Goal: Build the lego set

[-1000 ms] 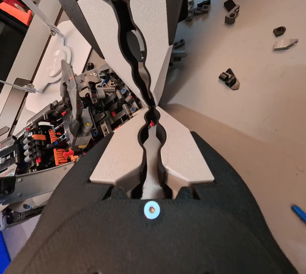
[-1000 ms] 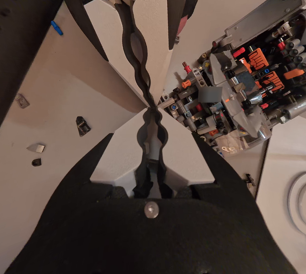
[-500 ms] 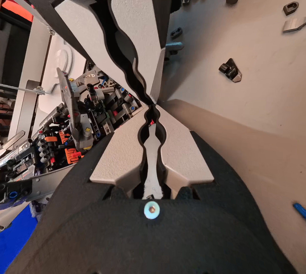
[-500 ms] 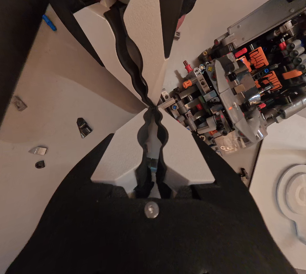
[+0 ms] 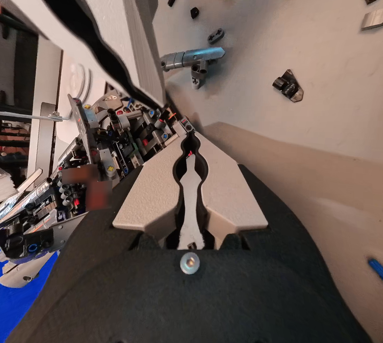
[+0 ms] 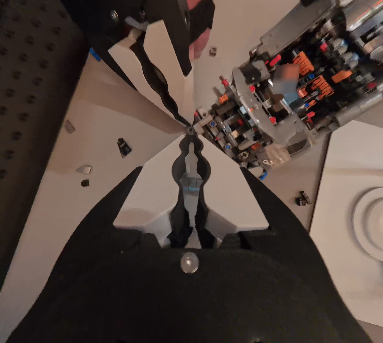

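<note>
One pale tabletop (image 5: 290,146), loose pieces scattered: roughly nine, mostly grey or black. Both tongs, left gripper (image 5: 189,133) and right gripper (image 6: 190,133), closed tip to tip on one small grey piece (image 6: 190,129) beside the lego model (image 6: 290,109).

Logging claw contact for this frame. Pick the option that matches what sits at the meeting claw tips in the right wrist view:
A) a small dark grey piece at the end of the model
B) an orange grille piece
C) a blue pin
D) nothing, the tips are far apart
A: the right claw and the left claw meet tip to tip on a small dark grey piece at the end of the lego model.
</note>
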